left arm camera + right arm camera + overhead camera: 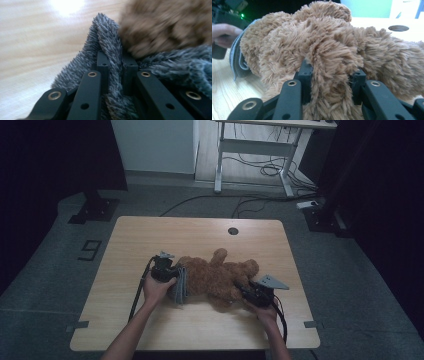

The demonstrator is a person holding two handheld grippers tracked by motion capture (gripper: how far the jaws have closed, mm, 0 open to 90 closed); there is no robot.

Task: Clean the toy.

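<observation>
Left gripper (115,63): jaws clamped on fold of grey fleece cloth (107,37), pile bunched between pads. Cloth sits at bear's left end in high view, draped against brown fur.

Right gripper (331,75): jaws pinching thick limb of teddy bear (324,45), fur bulging between pads.

Bear (220,277) lies flat on wooden table (150,235), near middle, slightly toward person's edge. Long axis runs left-right across table, tilted a little. Which end is head: cannot tell. One limb sticks up toward far edge. Grippers at opposite ends, well apart.
</observation>
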